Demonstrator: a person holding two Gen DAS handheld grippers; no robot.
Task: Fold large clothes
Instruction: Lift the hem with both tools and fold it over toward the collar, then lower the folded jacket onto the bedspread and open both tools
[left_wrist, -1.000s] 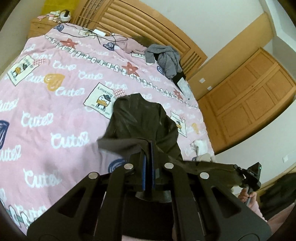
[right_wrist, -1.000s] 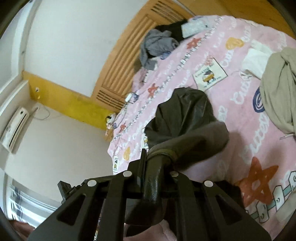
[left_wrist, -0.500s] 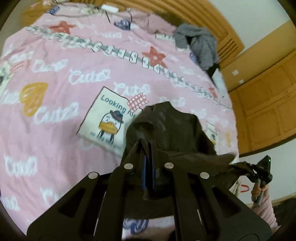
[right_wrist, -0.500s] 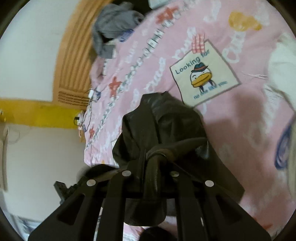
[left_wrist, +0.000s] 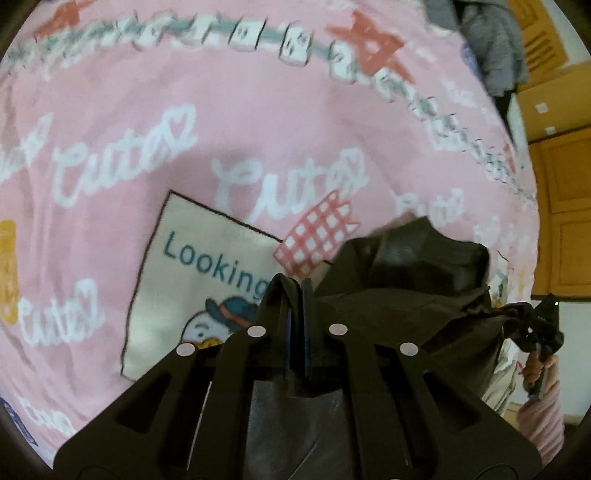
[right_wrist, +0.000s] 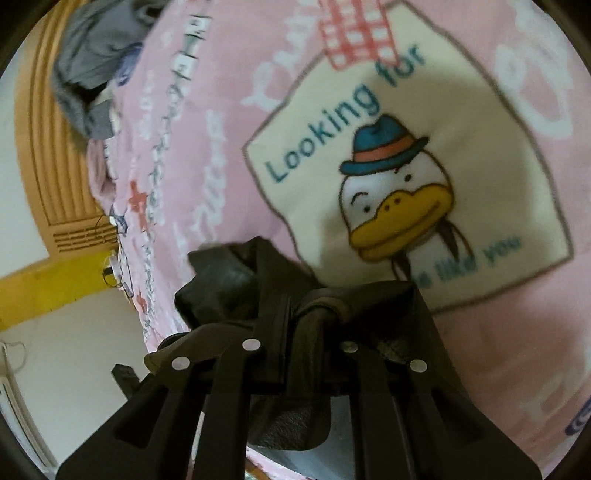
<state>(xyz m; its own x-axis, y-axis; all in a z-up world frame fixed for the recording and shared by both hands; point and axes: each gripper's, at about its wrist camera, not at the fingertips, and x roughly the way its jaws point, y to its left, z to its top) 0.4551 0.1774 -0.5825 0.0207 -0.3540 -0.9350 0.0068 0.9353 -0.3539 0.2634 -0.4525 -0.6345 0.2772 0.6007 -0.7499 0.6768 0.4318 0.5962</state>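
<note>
The left tool (left_wrist: 297, 291) is clamped narrow on an edge of the dark, leathery black garment (left_wrist: 413, 280), which hangs over the pink printed bed cover (left_wrist: 258, 122) beside its cream duck patch (left_wrist: 192, 280). Across the span of cloth, the right tool (right_wrist: 308, 314) pinches a bunched roll of the same garment, above the duck print. A crumpled grey garment (right_wrist: 96, 55) lies near the slatted wooden headboard (right_wrist: 40, 147).

Jacket (left_wrist: 413, 280) btwn both claws, over bedspread (left_wrist: 258, 122); clothes pile (left_wrist: 491, 48) by headboard (right_wrist: 48, 155).
</note>
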